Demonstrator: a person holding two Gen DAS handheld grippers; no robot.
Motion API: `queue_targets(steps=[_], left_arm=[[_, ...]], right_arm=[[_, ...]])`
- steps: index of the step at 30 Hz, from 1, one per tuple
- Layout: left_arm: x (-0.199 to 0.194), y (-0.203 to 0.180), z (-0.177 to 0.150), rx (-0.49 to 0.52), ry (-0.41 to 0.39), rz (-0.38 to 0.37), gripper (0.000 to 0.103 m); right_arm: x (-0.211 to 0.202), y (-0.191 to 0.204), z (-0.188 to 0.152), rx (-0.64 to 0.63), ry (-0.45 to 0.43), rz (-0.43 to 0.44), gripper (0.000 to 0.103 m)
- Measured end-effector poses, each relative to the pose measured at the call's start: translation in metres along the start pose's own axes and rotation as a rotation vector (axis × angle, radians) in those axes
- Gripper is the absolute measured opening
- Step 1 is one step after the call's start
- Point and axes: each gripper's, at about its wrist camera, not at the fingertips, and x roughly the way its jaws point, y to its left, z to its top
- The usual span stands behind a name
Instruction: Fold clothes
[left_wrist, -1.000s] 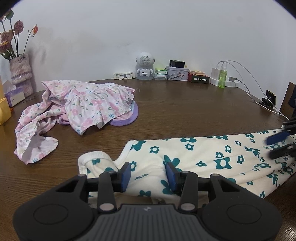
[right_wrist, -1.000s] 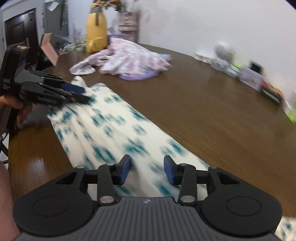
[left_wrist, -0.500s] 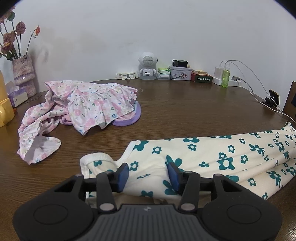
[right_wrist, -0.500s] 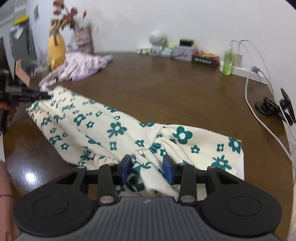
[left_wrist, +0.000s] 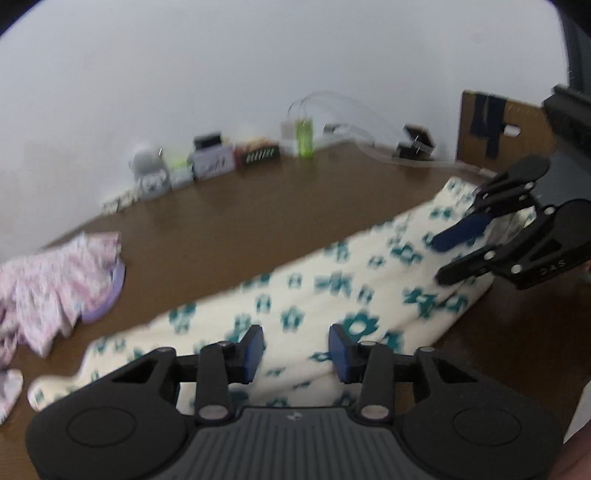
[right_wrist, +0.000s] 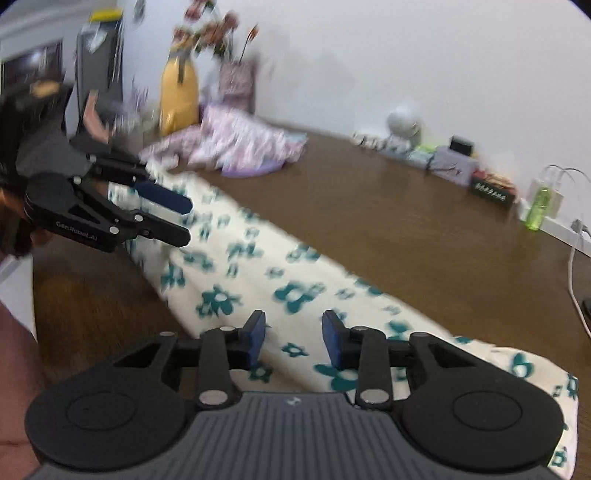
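Observation:
A cream garment with teal flowers (left_wrist: 332, 288) lies stretched across the brown table (left_wrist: 229, 206). My left gripper (left_wrist: 296, 350) hovers open over its near edge with nothing between the fingers. My right gripper (left_wrist: 448, 258) shows at the right of the left wrist view, open above the garment's far end. In the right wrist view, the right gripper (right_wrist: 294, 332) is open over the cream garment (right_wrist: 258, 266). The left gripper (right_wrist: 181, 218) is open at that view's left, over the other end. Both views are blurred.
A crumpled pink floral garment (left_wrist: 55, 284) over a purple piece lies at the back left. A white robot figure (left_wrist: 146, 170), small boxes, a green bottle (left_wrist: 304, 136) and white cables (right_wrist: 574, 258) line the wall. A yellow jug (right_wrist: 179, 96) and a flower vase stand by the table corner.
Both views have swung fast and blurred. The left view turned right, bringing the right gripper into sight. The right view turned left toward the left gripper. Both grippers stayed open.

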Motion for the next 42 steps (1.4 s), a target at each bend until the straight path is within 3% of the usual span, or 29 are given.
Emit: queue_targets(steps=[4,8,11,13,16,19,22,30,34,37,42], left_arm=[[0.002,0.009,-0.005,-0.067,-0.006,-0.022,0.04],[-0.007,0.007,0.002,-0.049,-0.038,-0.018,0.042],[-0.015,0.005,0.015,-0.056,-0.07,-0.038,0.049],[-0.012,-0.005,0.03,-0.025,-0.084,-0.079,0.049],[-0.002,-0.026,0.054,0.037,-0.105,-0.14,0.047],[0.019,-0.058,0.078,0.112,-0.11,-0.22,0.043],[0.044,-0.091,0.097,0.177,-0.088,-0.283,0.026],[0.094,-0.148,0.114,0.256,-0.037,-0.354,0.019],[0.11,-0.156,0.106,0.272,0.004,-0.354,0.016],[0.109,-0.155,0.104,0.268,0.003,-0.353,0.015],[0.102,-0.161,0.106,0.293,-0.037,-0.363,0.013]], right_arm=[[-0.001,-0.002,-0.009,0.036,0.0,-0.001,0.033],[-0.039,-0.017,-0.02,0.212,-0.063,-0.109,0.033],[-0.068,-0.029,-0.028,0.346,-0.112,-0.192,0.045],[-0.087,-0.036,-0.033,0.436,-0.144,-0.248,0.056],[-0.111,-0.059,-0.057,0.631,-0.159,-0.344,0.059],[-0.124,-0.076,-0.089,0.835,-0.161,-0.375,0.062],[-0.126,-0.084,-0.111,0.98,-0.168,-0.357,0.063],[-0.12,-0.096,-0.145,1.25,-0.262,-0.281,0.062],[-0.112,-0.103,-0.148,1.3,-0.305,-0.288,0.061],[-0.109,-0.111,-0.151,1.345,-0.34,-0.297,0.057],[-0.109,-0.116,-0.153,1.389,-0.35,-0.291,0.059]])
